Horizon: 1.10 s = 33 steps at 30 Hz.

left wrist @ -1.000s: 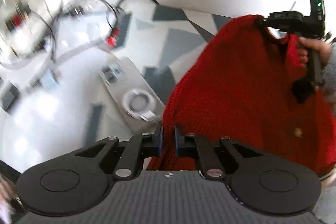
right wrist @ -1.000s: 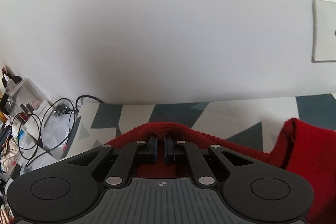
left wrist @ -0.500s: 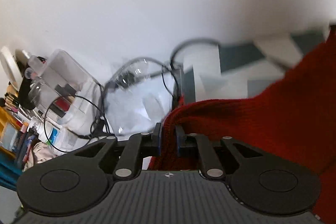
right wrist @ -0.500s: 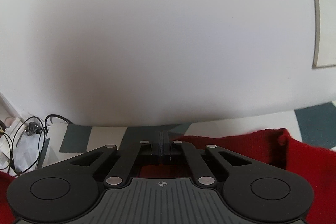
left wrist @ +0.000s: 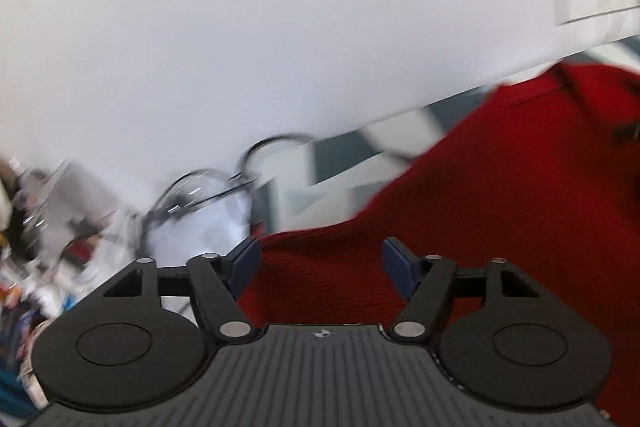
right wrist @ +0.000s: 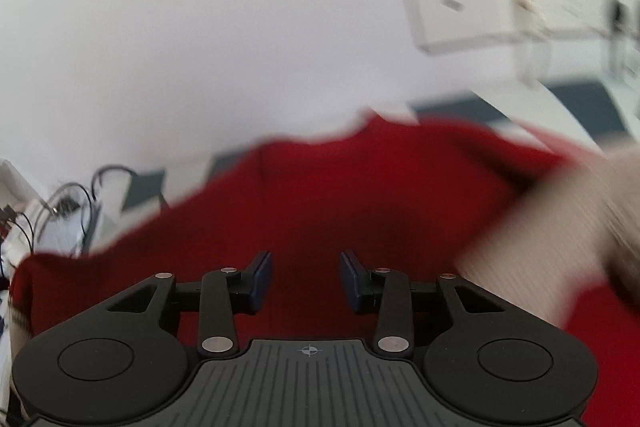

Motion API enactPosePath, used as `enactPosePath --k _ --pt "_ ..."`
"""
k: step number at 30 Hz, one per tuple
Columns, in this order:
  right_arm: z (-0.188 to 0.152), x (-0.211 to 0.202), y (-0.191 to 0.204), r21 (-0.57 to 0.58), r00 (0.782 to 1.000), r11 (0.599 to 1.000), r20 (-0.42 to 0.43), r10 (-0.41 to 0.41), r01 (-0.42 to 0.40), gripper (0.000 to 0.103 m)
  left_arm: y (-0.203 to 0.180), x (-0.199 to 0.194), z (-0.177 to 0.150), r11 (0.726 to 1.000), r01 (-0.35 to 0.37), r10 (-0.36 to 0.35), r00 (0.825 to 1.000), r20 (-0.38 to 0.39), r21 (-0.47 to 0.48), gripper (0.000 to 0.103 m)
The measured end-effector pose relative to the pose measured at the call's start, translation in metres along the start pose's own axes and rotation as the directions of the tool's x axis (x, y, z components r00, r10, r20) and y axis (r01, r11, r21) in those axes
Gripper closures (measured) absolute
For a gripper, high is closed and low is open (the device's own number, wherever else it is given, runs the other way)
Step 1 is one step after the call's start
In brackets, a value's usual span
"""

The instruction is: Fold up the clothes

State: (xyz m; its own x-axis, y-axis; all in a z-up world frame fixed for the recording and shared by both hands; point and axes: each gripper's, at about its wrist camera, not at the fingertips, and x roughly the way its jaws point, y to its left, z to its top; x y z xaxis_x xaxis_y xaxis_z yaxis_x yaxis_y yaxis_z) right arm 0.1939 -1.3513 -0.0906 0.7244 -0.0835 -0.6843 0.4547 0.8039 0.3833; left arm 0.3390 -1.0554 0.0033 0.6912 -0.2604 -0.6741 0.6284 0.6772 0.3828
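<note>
Red knitted fabric filled the lower half of both wrist views: the sweater (left wrist: pixel 500 195) lay spread over a cloth (left wrist: pixel 348 151) patterned in grey and white, against a pale wall (left wrist: pixel 280 27). The left gripper (left wrist: pixel 320 267) had just been opening and stood wide, its blue pads clear of the knit, which lay below and between them without being pinched. The right gripper (right wrist: pixel 306 281) had also just been opening, to a narrower gap, with the sweater (right wrist: pixel 340 195) beneath it and nothing clamped. A blurred beige sleeve (right wrist: pixel 560 227) crossed the right view. Tangled cables (left wrist: pixel 208 187) lay at the left.
</note>
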Motion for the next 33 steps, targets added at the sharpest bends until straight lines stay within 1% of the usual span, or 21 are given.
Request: enactPosePath --k 2,4,7,11,12,13,15,17,18,20,22,23,25,26,27,28,29,30,31,32,33 --pt "-0.022 -0.030 -0.016 0.024 0.999 0.999 -0.010 -0.042 0.042 0.067 -0.022 -0.007 -0.011 0.997 0.075 -0.076 0.997 0.015 0.023 0.028" --pt "-0.039 -0.061 -0.036 0.040 0.995 0.994 -0.006 -0.104 0.105 0.067 -0.046 -0.013 -0.022 0.988 0.149 -0.150 0.988 0.020 0.046 0.028" --pt "-0.055 -0.110 -0.076 0.102 0.979 0.974 0.023 -0.204 0.201 0.065 -0.089 -0.010 -0.040 0.964 0.253 -0.251 0.968 -0.027 0.077 0.028" --pt "-0.055 -0.148 -0.125 0.172 0.952 0.942 0.058 -0.302 0.288 0.062 -0.134 -0.003 -0.052 0.941 0.316 -0.308 0.948 -0.086 0.123 0.028" --pt "-0.053 -0.151 -0.135 0.183 0.945 0.935 0.068 -0.320 0.303 0.058 -0.143 -0.001 -0.052 0.935 0.329 -0.317 0.943 -0.101 0.131 0.028" --pt "-0.049 -0.152 -0.144 0.193 0.937 0.927 0.080 -0.340 0.320 0.055 -0.149 0.001 -0.051 0.931 0.340 -0.327 0.938 -0.115 0.135 0.028" --pt "-0.042 -0.149 -0.157 0.201 0.916 0.909 0.100 -0.389 0.364 0.036 -0.160 0.004 -0.047 0.926 0.351 -0.334 0.933 -0.132 0.140 0.028" --pt "-0.028 -0.134 -0.163 0.170 0.888 0.889 0.112 -0.447 0.426 0.035 -0.167 0.010 -0.039 0.928 0.350 -0.330 0.932 -0.149 0.131 0.028" --pt "-0.020 -0.125 -0.162 0.128 0.885 0.890 0.118 -0.451 0.437 0.035 -0.170 0.013 -0.033 0.928 0.351 -0.331 0.930 -0.157 0.123 0.028" --pt "-0.008 -0.110 -0.154 0.008 0.893 0.902 0.142 -0.428 0.431 0.034 -0.178 0.020 -0.023 0.928 0.355 -0.335 0.928 -0.166 0.112 0.028" --pt "0.004 -0.092 -0.145 -0.117 0.888 0.886 0.167 -0.429 0.449 0.027 -0.186 0.026 -0.014 0.929 0.355 -0.334 0.926 -0.174 0.104 0.028" --pt "0.010 -0.081 -0.144 -0.149 0.888 0.879 0.156 -0.431 0.453 0.016 -0.189 0.029 -0.011 0.931 0.352 -0.332 0.926 -0.181 0.095 0.028" --pt "0.020 -0.060 -0.152 -0.141 0.899 0.889 0.105 -0.425 0.436 0.014 -0.193 0.034 -0.007 0.928 0.364 -0.344 0.918 -0.198 0.075 0.028" --pt "0.023 -0.055 -0.158 -0.121 0.904 0.897 0.093 -0.417 0.425 0.022 -0.196 0.036 -0.005 0.925 0.372 -0.351 0.914 -0.205 0.074 0.028" --pt "0.025 -0.052 -0.163 -0.098 0.910 0.906 0.089 -0.405 0.412 0.041 -0.198 0.037 -0.004 0.924 0.373 -0.350 0.913 -0.209 0.081 0.028" --pt "0.027 -0.057 -0.171 -0.056 0.918 0.920 0.110 -0.382 0.389 0.053 -0.200 0.038 -0.003 0.923 0.373 -0.348 0.913 -0.213 0.089 0.028" --pt "0.030 -0.067 -0.180 0.004 0.925 0.934 0.134 -0.355 0.357 0.076 -0.202 0.039 -0.002 0.923 0.373 -0.347 0.913 -0.216 0.097 0.028" --pt "0.033 -0.079 -0.191 0.066 0.930 0.944 0.163 -0.331 0.324 0.079 -0.203 0.041 -0.002 0.922 0.374 -0.346 0.913 -0.217 0.102 0.028" --pt "0.036 -0.094 -0.204 0.136 0.928 0.947 0.201 -0.314 0.291 0.081 -0.205 0.042 0.000 0.921 0.375 -0.347 0.912 -0.217 0.104 0.028" --pt "0.039 -0.109 -0.216 0.194 0.920 0.944 0.241 -0.310 0.268 0.082 -0.206 0.044 0.001 0.920 0.377 -0.348 0.912 -0.218 0.105 0.028" --pt "0.040 -0.124 -0.224 0.224 0.898 0.933 0.281 -0.338 0.281 0.082 -0.207 0.045 0.002 0.920 0.378 -0.350 0.911 -0.217 0.106 0.028"
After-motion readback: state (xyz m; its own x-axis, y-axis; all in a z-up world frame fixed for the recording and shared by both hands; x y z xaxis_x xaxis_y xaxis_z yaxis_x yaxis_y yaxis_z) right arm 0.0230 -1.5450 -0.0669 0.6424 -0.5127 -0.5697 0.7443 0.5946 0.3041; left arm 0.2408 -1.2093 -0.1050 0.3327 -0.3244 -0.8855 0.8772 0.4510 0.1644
